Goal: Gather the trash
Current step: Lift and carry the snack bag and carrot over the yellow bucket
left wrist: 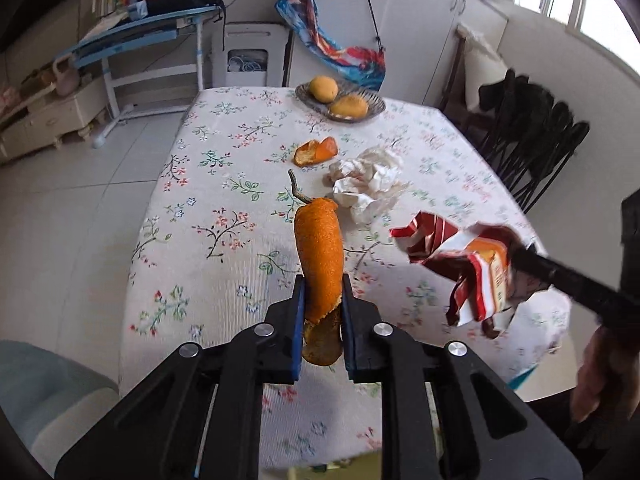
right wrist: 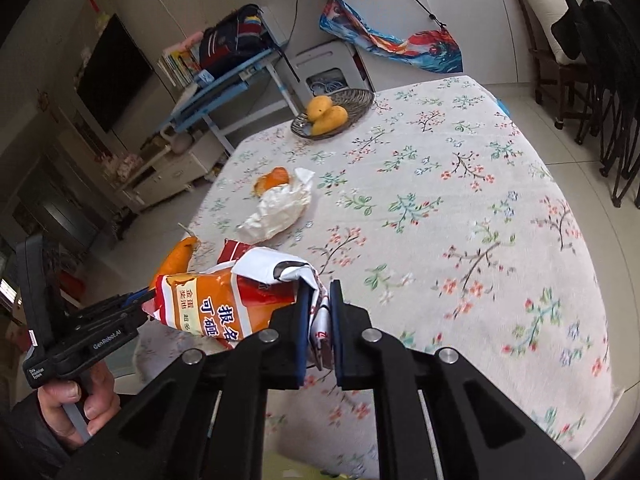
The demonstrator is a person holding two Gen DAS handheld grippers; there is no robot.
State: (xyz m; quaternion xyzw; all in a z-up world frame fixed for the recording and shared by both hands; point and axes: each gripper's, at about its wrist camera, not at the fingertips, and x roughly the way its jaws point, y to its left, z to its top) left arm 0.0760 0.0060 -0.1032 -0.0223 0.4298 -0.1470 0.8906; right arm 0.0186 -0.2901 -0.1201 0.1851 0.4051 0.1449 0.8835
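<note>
My left gripper (left wrist: 323,285) is shut on a long strip of orange peel (left wrist: 319,256) with a stem, held above the near edge of the table. My right gripper (right wrist: 319,290) is shut on a crumpled orange and red snack wrapper (right wrist: 216,300), also held above the table; the wrapper shows in the left wrist view (left wrist: 468,264) too. A second piece of orange peel (left wrist: 314,151) and a crumpled white tissue (left wrist: 366,182) lie on the floral tablecloth (left wrist: 224,184). In the right wrist view the tissue (right wrist: 280,210) lies beside the peel (right wrist: 272,182).
A wicker dish (left wrist: 340,101) with two mangoes stands at the table's far edge. Black chairs (left wrist: 532,132) stand to the right of the table. A blue desk (left wrist: 144,36) and a low cabinet (left wrist: 48,116) stand across the tiled floor on the left.
</note>
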